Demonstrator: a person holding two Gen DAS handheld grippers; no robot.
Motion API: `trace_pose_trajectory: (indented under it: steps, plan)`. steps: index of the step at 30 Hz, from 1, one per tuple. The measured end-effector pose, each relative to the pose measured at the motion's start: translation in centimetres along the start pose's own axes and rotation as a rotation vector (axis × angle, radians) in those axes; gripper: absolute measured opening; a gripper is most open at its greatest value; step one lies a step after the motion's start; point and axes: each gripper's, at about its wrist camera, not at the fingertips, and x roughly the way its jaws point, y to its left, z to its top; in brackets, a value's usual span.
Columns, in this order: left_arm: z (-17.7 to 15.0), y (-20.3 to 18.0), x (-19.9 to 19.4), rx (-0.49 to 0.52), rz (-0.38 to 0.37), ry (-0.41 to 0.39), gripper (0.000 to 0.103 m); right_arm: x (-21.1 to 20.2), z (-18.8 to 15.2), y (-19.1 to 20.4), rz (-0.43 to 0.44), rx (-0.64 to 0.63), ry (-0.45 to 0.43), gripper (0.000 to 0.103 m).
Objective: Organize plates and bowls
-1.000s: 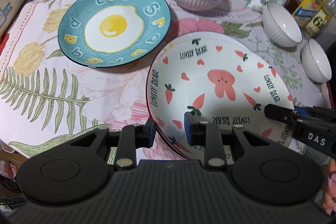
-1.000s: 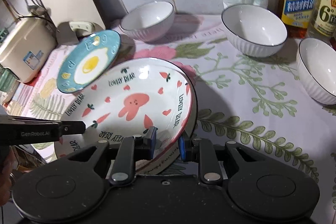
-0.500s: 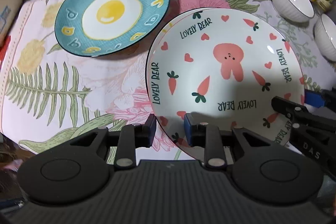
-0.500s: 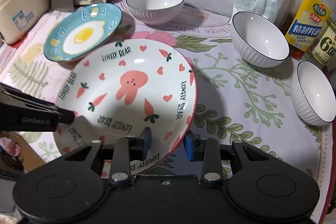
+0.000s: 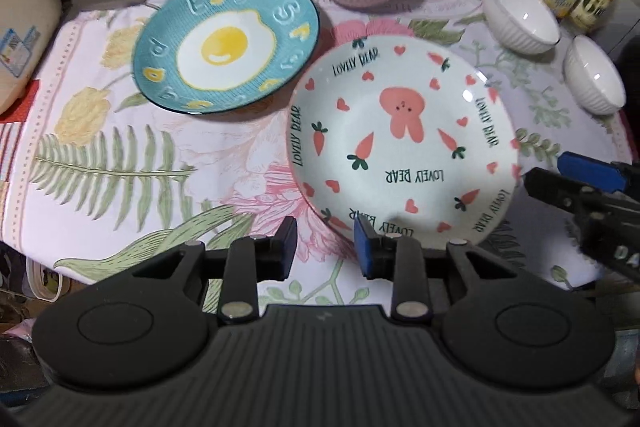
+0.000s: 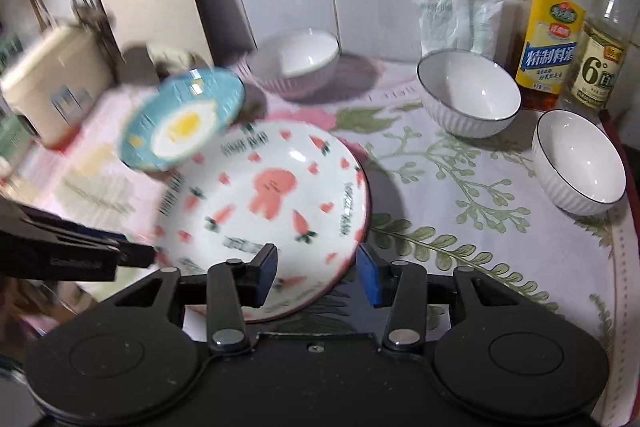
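Rabbit plate [image 5: 404,147] lay flat on the tabletop [image 5: 120,155], just beside the egg plate [image 5: 226,43]. Left gripper [image 5: 326,247] and right gripper [image 6: 316,275] both spread open, empty, at its near rim (nothing pinched). Best gripped squarely at the rim, lifted level.

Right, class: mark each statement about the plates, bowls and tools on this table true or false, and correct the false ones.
1. The rabbit plate lies on the table. True.
2. Four white bowls stand on the cloth. False: three, the nearest to the bottles being this bowl.
3. The right tool is open. True.
4. The egg plate is stacked on the rabbit plate. False: it sits beside it.
5. The left tool is shut on the rabbit plate. False: it is open.
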Motion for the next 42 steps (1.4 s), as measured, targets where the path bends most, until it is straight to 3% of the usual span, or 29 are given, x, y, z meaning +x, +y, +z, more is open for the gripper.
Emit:
trace_pose_trajectory:
  steps: [5,7,10,11,20,27,32,42]
  plan:
    - [-0.8,1.3,-3.9,-0.009,0.001,-0.059,0.030,-4.4,0.3,1.0,0.045,-0.004,-0.082,0.049]
    - [-1.1,1.8,-5.5,-0.011,0.005,-0.087,0.030,-6.0,0.6,1.4,0.067,-0.020,-0.108,0.054]
    - [-1.3,2.4,-8.0,-0.023,0.027,-0.122,0.037,-8.2,1.2,2.3,0.114,-0.055,-0.140,0.062]
    - [-1.3,2.5,-8.7,-0.027,0.034,-0.129,0.042,-8.7,1.4,2.6,0.129,-0.062,-0.150,0.062]
    - [-0.2,3.8,-13.4,-0.068,0.094,-0.199,0.056,-10.2,4.1,5.2,0.235,-0.107,-0.220,0.068]
    - [1.1,5.2,-13.6,-0.079,0.140,-0.199,0.061,-9.0,6.0,6.2,0.277,-0.113,-0.232,0.069]
    - [2.3,6.7,-12.9,-0.088,0.134,-0.188,0.066,-7.4,7.5,6.9,0.296,-0.108,-0.225,0.071]
    - [6.0,11.2,-8.5,-0.115,0.111,-0.181,0.071,-0.9,10.3,9.1,0.293,-0.097,-0.182,0.073]
